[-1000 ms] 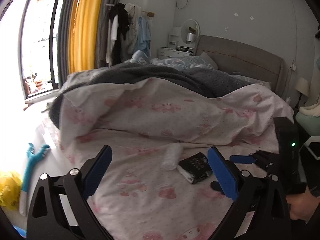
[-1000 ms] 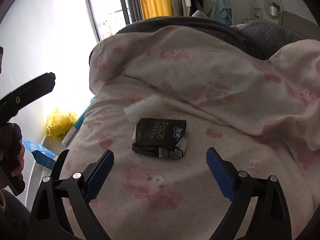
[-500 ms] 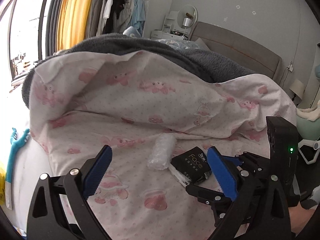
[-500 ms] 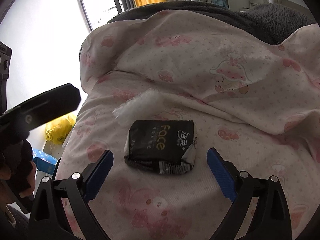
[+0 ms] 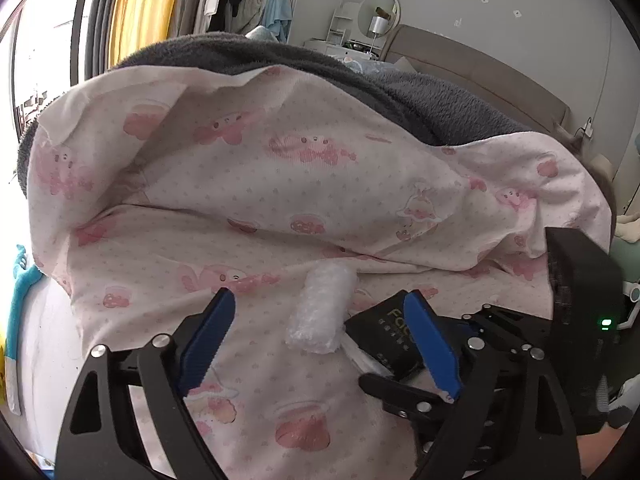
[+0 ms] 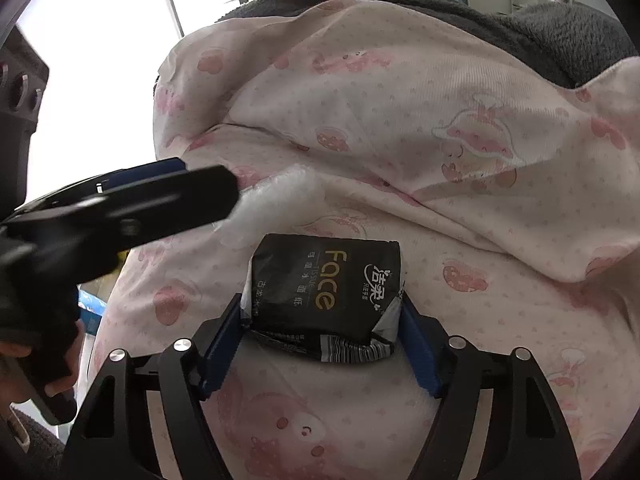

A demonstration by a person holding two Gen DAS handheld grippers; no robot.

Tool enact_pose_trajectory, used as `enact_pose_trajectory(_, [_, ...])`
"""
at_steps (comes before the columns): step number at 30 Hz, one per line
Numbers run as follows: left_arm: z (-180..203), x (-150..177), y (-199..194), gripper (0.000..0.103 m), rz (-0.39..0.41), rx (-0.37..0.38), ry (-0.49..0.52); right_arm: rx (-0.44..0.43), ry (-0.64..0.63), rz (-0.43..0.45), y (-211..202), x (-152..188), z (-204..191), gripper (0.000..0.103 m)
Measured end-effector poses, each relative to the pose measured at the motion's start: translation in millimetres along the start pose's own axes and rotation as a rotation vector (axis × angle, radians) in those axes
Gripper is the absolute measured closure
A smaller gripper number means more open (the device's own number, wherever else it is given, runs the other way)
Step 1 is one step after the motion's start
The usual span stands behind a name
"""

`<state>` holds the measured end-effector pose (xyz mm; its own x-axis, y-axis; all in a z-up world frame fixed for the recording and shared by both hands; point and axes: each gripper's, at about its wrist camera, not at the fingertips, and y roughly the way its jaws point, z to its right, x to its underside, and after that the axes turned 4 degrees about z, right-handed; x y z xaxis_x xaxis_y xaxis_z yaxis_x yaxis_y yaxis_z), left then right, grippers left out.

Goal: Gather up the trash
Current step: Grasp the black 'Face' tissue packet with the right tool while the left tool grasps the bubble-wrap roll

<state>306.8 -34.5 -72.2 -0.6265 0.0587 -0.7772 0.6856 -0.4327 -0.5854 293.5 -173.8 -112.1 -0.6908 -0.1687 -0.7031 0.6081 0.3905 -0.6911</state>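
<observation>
A black "Face" tissue pack lies on the pink-patterned bed sheet. My right gripper has closed on it, its blue pads touching both sides of the pack. The pack also shows in the left wrist view, partly behind my left finger. A roll of white bubble wrap lies just left of the pack, seen in the right wrist view too. My left gripper is open, its fingers straddling the near end of the roll, just short of it.
A grey fleece blanket and folded-back duvet rise behind the trash. The bed's left edge drops to the floor, where a blue item lies. The headboard and a dresser with a mirror stand far behind.
Both grippers moved forward and down toward the bed. My right gripper closed from wide open onto the tissue pack. My left gripper came up to the bubble wrap, narrowing a little.
</observation>
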Motion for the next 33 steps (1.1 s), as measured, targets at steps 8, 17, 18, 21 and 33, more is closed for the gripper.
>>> enact_pose_trajectory(8, [0.2, -0.9, 10.8, 0.018, -0.008, -0.008, -0.017, 0.012, -0.04, 0.01, -17.2, 1.9, 6.5, 0.031])
enact_pose_trajectory(17, [19.1, -1.7, 27.3, 0.03, -0.035, -0.013, 0.028, 0.036, 0.004, 0.025, -47.8, 1.1, 41.7, 0.031])
enact_pose_trajectory(18, [20.6, -1.7, 29.1, 0.033, -0.039, -0.014, 0.033, 0.037, 0.011, 0.026, -50.1, 1.2, 45.1, 0.031])
enact_pose_trajectory(21, [26.0, -0.3, 36.9, 0.041, -0.064, -0.038, 0.057, 0.037, 0.031, 0.027, -54.3, 3.0, 53.8, 0.031])
enact_pose_trajectory(33, [35.2, 3.5, 57.8, 0.059, -0.13, -0.092, 0.09, 0.018, 0.038, 0.018, -56.6, 8.4, 61.1, 0.031])
